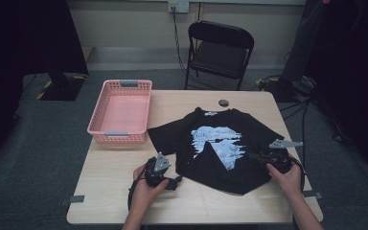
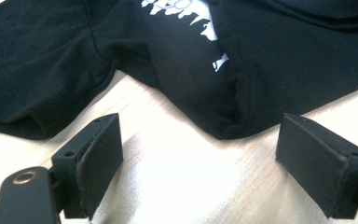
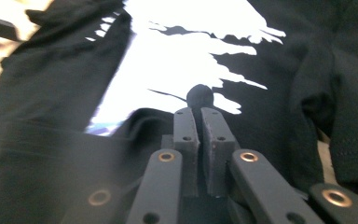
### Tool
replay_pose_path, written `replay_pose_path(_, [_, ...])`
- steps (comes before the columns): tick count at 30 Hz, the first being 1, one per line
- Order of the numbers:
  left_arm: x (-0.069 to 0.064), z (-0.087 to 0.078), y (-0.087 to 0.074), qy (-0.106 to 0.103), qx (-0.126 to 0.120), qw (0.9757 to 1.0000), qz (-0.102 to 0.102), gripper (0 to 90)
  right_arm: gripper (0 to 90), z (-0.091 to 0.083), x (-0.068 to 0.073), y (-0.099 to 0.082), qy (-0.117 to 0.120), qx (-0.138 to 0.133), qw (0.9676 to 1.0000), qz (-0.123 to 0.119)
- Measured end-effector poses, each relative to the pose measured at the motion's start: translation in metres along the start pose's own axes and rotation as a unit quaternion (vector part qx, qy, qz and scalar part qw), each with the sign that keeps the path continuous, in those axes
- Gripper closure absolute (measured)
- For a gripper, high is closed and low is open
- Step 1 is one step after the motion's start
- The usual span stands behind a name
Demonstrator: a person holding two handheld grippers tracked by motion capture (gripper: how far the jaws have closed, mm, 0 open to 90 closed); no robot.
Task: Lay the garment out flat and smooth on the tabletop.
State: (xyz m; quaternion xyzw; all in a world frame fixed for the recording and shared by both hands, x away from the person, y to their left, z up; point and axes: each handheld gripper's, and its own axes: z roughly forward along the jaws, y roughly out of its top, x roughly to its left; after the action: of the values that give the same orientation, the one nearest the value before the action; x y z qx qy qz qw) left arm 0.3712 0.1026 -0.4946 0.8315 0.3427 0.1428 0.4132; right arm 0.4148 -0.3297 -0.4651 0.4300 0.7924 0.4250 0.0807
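A black T-shirt [image 1: 220, 143] with a white print lies spread on the wooden table [image 1: 115, 187], its lower part folded up over the print. At the shirt's right side my right gripper [image 1: 255, 156] is shut, and the right gripper view shows a small pinch of the black fabric [image 3: 199, 95] caught at its tips [image 3: 199, 112]. My left gripper [image 1: 175, 182] sits on the table by the shirt's lower left edge. Its jaws stand wide apart [image 2: 200, 144] over bare wood, and the folded corner of the shirt [image 2: 228, 126] lies just beyond them, untouched.
A pink plastic basket [image 1: 120, 112] stands at the table's left rear corner. A small dark round object [image 1: 224, 102] lies near the far edge behind the shirt's collar. A black folding chair [image 1: 220, 48] stands beyond the table.
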Motion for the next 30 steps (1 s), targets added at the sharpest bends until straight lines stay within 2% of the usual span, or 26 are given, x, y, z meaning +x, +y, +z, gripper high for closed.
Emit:
replay_pose_path(5, [0.0,0.0,0.0,0.0,0.0,1.0,0.0,14.3,87.6,-0.018,0.01,-0.001,0.016,-0.017,0.9996,-0.017])
replay_pose_path(9, [0.0,0.0,0.0,0.0,0.0,1.0,0.0,14.2,87.7,-0.034,0.017,-0.005,0.035,-0.037,0.9985,-0.019])
replay_pose_path(14, [0.0,0.0,0.0,0.0,0.0,1.0,0.0,14.2,87.8,-0.051,0.028,-0.014,0.047,-0.049,0.9972,-0.029])
replay_pose_path(17, [0.0,0.0,0.0,0.0,0.0,1.0,0.0,14.2,87.7,-0.06,0.03,-0.024,0.061,-0.06,0.996,-0.027])
replay_pose_path(24, [0.0,0.0,0.0,0.0,0.0,1.0,0.0,14.2,87.7,-0.079,0.035,-0.047,0.069,-0.06,0.9954,-0.029])
replay_pose_path(30, [0.0,0.0,0.0,0.0,0.0,1.0,0.0,14.1,87.7,-0.091,0.034,-0.068,0.066,-0.054,0.996,-0.026])
